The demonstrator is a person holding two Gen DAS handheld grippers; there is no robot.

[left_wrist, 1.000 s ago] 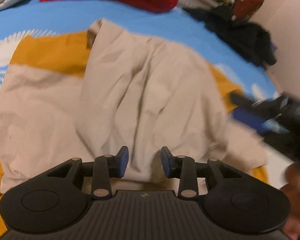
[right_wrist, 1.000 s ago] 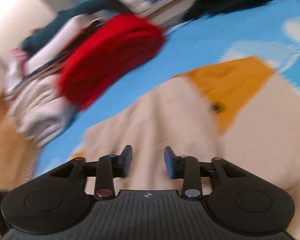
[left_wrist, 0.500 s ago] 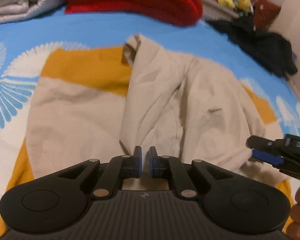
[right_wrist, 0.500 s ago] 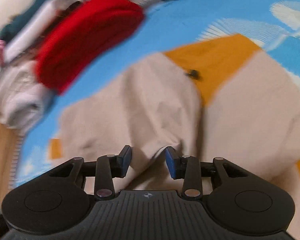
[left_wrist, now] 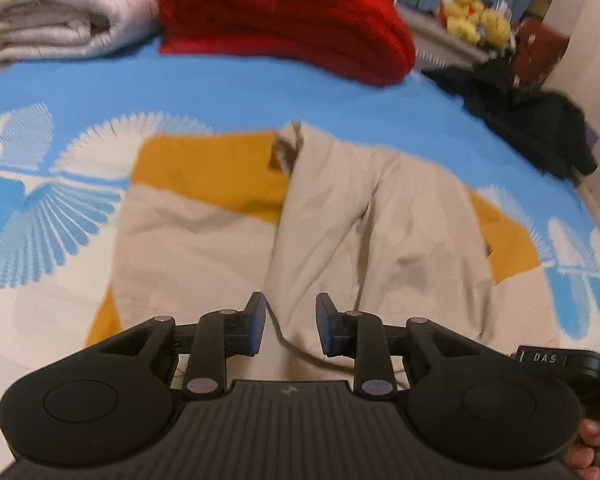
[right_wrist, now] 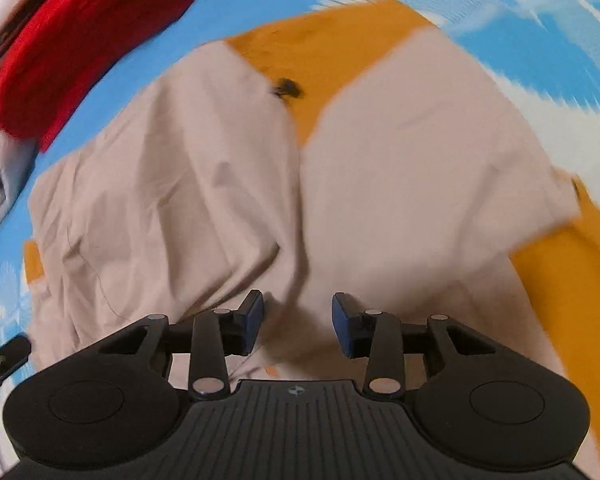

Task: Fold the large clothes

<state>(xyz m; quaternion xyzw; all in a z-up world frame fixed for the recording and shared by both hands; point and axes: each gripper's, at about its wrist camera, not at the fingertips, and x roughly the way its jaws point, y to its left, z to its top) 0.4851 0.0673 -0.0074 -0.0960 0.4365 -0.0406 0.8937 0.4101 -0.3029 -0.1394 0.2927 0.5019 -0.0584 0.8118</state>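
A large beige and mustard-yellow garment (left_wrist: pixel 364 220) lies spread on the blue patterned bed cover, one beige side folded over the middle in a ridge. It also fills the right wrist view (right_wrist: pixel 228 184). My left gripper (left_wrist: pixel 290 322) is open just above the garment's near hem, holding nothing. My right gripper (right_wrist: pixel 298 322) is open over the near end of the fold ridge, empty. The right gripper's body shows at the left wrist view's lower right edge (left_wrist: pixel 560 360).
A red folded blanket (left_wrist: pixel 284 12) and a whitish folded blanket (left_wrist: pixel 60 16) lie at the far edge of the bed. Dark clothes (left_wrist: pixel 536 124) are heaped at the far right by the wall. Yellow plush toys (left_wrist: pixel 476 20) sit beyond.
My left gripper closed half a second ago and has opened again, pulled back slightly. My right gripper stayed open and moved over the garment toward the fold ridge.
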